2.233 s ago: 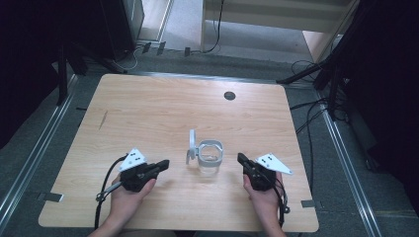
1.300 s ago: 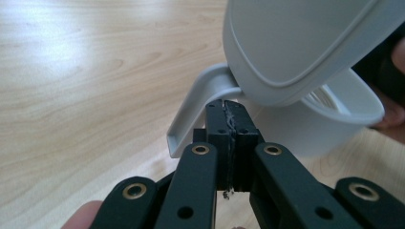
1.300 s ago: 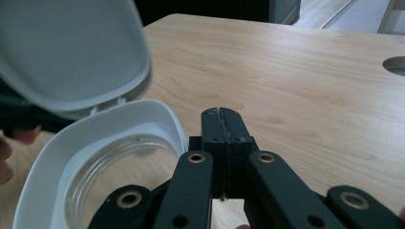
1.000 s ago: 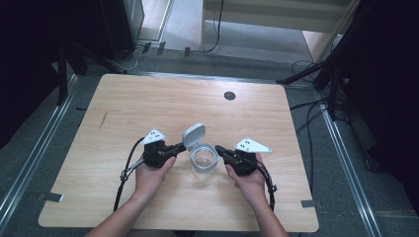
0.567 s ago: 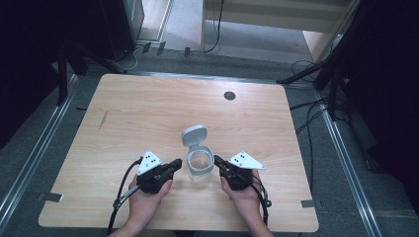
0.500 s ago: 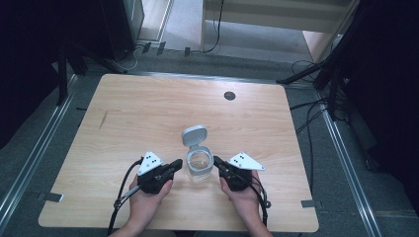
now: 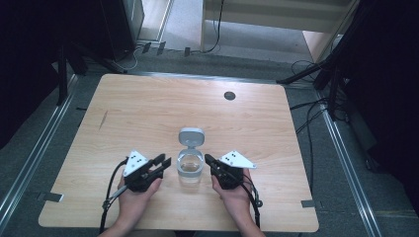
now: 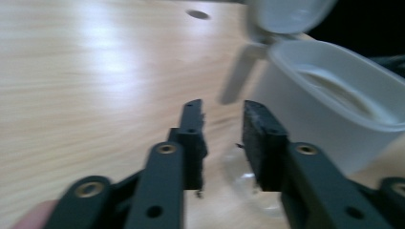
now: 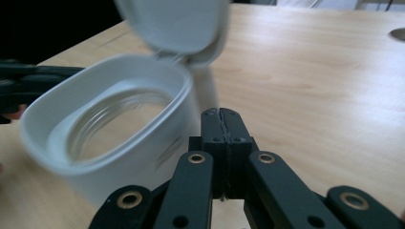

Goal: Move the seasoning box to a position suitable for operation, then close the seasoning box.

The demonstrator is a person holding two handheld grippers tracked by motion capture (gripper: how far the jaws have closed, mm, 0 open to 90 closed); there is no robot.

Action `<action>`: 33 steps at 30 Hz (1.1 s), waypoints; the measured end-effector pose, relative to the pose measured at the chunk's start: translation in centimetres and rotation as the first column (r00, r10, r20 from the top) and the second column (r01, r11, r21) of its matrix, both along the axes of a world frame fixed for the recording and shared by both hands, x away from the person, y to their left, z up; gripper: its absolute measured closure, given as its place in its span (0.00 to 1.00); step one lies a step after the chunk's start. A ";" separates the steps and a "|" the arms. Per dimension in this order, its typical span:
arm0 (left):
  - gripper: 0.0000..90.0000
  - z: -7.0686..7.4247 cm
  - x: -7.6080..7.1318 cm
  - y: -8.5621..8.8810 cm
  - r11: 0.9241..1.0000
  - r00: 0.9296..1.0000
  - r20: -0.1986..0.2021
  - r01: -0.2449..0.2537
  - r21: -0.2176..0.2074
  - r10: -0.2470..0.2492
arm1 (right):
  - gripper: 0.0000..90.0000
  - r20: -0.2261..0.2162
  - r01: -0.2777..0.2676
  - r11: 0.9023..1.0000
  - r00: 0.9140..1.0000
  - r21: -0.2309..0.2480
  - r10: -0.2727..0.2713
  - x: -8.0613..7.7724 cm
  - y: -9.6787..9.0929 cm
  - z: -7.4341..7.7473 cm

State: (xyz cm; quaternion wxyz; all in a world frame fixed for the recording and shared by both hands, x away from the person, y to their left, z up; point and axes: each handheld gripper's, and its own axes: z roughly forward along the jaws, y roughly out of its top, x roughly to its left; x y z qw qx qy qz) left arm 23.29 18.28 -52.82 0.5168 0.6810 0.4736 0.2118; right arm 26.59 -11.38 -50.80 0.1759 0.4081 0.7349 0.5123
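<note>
A clear tub with a white rim (image 7: 190, 168) stands on the wooden table (image 7: 148, 108), its hinged white lid (image 7: 191, 137) flipped open to the far side. To the tub's left, my left gripper (image 7: 164, 161) is open and holds nothing. In the left gripper view the left gripper (image 8: 222, 143) points past the tub (image 8: 334, 109) and its lid (image 8: 286, 12). My right gripper (image 7: 207, 159) sits close against the tub's right side. In the right gripper view the right gripper (image 9: 223, 129) has its jaws pressed together beside the tub (image 9: 114, 138), under the raised lid (image 9: 172, 24).
A round dark hole (image 7: 229, 95) marks the table's far side. Both of the person's hands rest near the front edge (image 7: 178, 228). Cables and metal rails (image 7: 341, 158) run along the floor on the right. The other gripper (image 9: 28, 86) shows beyond the tub.
Both grippers closed in on the tub and it came nearer the front edge. In the last half second the tub and both hands shifted slightly left.
</note>
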 end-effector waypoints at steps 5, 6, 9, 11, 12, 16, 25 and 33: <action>0.50 -0.9 0.0 4.9 0.998 0.998 -0.019 -0.057 -0.007 0.057 | 1.00 0.013 0.016 1.000 1.000 0.016 -0.016 1.8 -0.3 1.3; 0.47 -1.0 -0.5 7.6 0.994 0.994 -0.001 -0.107 -0.012 0.107 | 1.00 0.022 0.018 1.000 1.000 0.019 -0.018 2.2 -0.3 1.5; 0.43 -0.9 -1.1 11.4 0.981 0.980 0.048 -0.195 -0.010 0.195 | 1.00 0.028 0.027 0.999 0.999 0.029 -0.028 3.1 -0.3 2.3; 0.38 -1.1 -1.1 13.4 0.970 0.972 0.029 -0.232 -0.067 0.234 | 1.00 0.016 0.020 0.999 1.000 0.027 -0.020 3.8 -0.2 2.7; 0.37 -1.2 -1.1 13.9 0.968 0.970 0.024 -0.241 -0.066 0.243 | 1.00 0.001 0.018 0.999 1.000 0.027 -0.018 4.2 0.0 2.9; 0.36 -2.0 -1.2 14.8 0.964 0.965 0.017 -0.259 -0.059 0.260 | 1.00 0.014 0.023 0.999 1.000 0.024 -0.023 5.1 0.4 3.7; 0.37 -2.4 -1.1 14.6 0.966 0.966 0.010 -0.256 -0.045 0.257 | 1.00 -0.005 -0.024 0.996 1.000 0.086 0.024 7.2 1.3 5.3; 0.38 -2.4 -1.1 14.5 0.969 0.970 0.002 -0.244 -0.036 0.245 | 1.00 0.014 -0.132 0.984 0.991 0.118 0.131 6.1 1.3 5.9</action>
